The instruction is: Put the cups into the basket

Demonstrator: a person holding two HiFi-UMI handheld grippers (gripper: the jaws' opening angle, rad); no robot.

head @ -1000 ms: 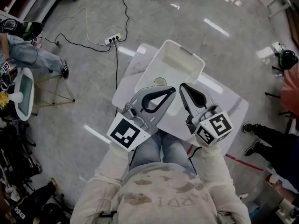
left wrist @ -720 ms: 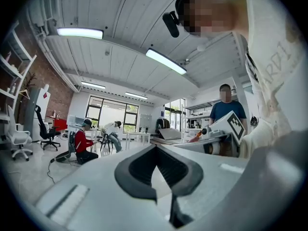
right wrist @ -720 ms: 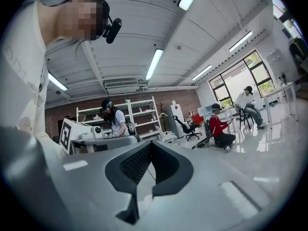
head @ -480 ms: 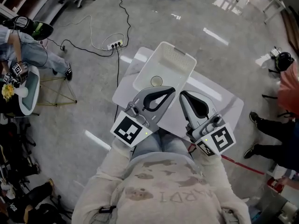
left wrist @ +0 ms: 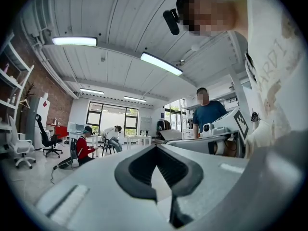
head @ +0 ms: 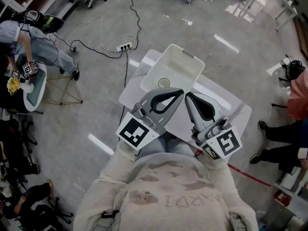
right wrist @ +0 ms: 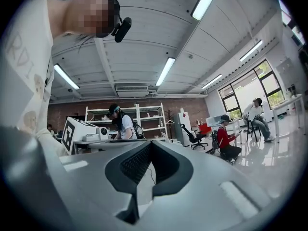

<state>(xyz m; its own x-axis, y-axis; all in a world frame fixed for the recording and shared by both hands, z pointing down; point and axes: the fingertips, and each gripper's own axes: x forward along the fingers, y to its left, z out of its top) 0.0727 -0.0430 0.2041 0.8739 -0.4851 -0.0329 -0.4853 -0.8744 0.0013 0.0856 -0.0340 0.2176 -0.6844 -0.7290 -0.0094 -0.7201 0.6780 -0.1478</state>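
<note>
A white basket (head: pixel 185 64) stands on a small white table (head: pixel 132 90) in the head view. One pale cup (head: pixel 164 83) sits inside it near its close wall. My left gripper (head: pixel 180 91) is held up near the camera, above the table's front, its jaws meeting at the tips with nothing between them. Beside it my right gripper (head: pixel 187 96) is likewise shut and empty. In the left gripper view my left gripper (left wrist: pixel 155 148) points across the room under the ceiling; in the right gripper view my right gripper (right wrist: pixel 150 143) does the same. Neither of those views shows the cup or basket.
A power strip (head: pixel 124 46) with cables lies on the floor beyond the table. A person sits at a round stand (head: pixel 34 88) at the left. Other people's legs (head: pixel 279 141) are at the right. A red line (head: pixel 245 173) crosses the floor.
The head view has shifted a little, so the table and basket sit slightly differently in frame. Both grippers stay raised and shut; the cup has not moved.
</note>
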